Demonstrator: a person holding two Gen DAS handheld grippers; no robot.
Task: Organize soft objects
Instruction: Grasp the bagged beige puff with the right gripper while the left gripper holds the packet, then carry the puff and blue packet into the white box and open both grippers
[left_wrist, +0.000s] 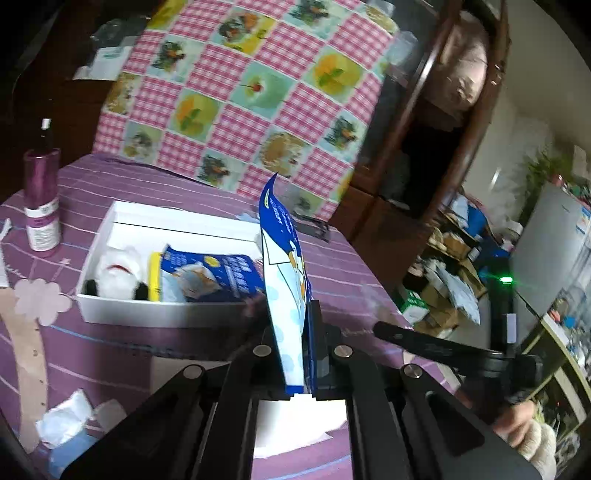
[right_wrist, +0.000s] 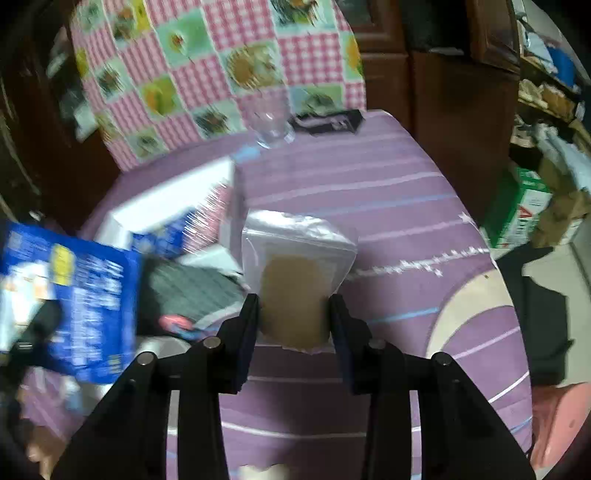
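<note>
My left gripper (left_wrist: 307, 314) is shut on a blue-and-white soft packet (left_wrist: 284, 266), which stands edge-on between the fingers, just right of a white box (left_wrist: 159, 314). In the box lie a white plush toy (left_wrist: 118, 273) and a second blue packet (left_wrist: 210, 277). In the right wrist view my right gripper (right_wrist: 293, 312) is shut on a clear plastic bag (right_wrist: 295, 236) with a tan pad inside, held over the purple striped tablecloth (right_wrist: 388, 206). The blue packet (right_wrist: 85, 295) shows blurred at the left. The right gripper (left_wrist: 380, 328) also shows side-on in the left wrist view.
A purple bottle (left_wrist: 42, 199) stands left of the box. Crumpled tissue (left_wrist: 66, 421) lies near the front edge. A clear glass (right_wrist: 271, 125) and a black object (right_wrist: 325, 120) sit at the far edge. A pink checked cloth (left_wrist: 258, 92) hangs behind. Clutter fills the floor at the right.
</note>
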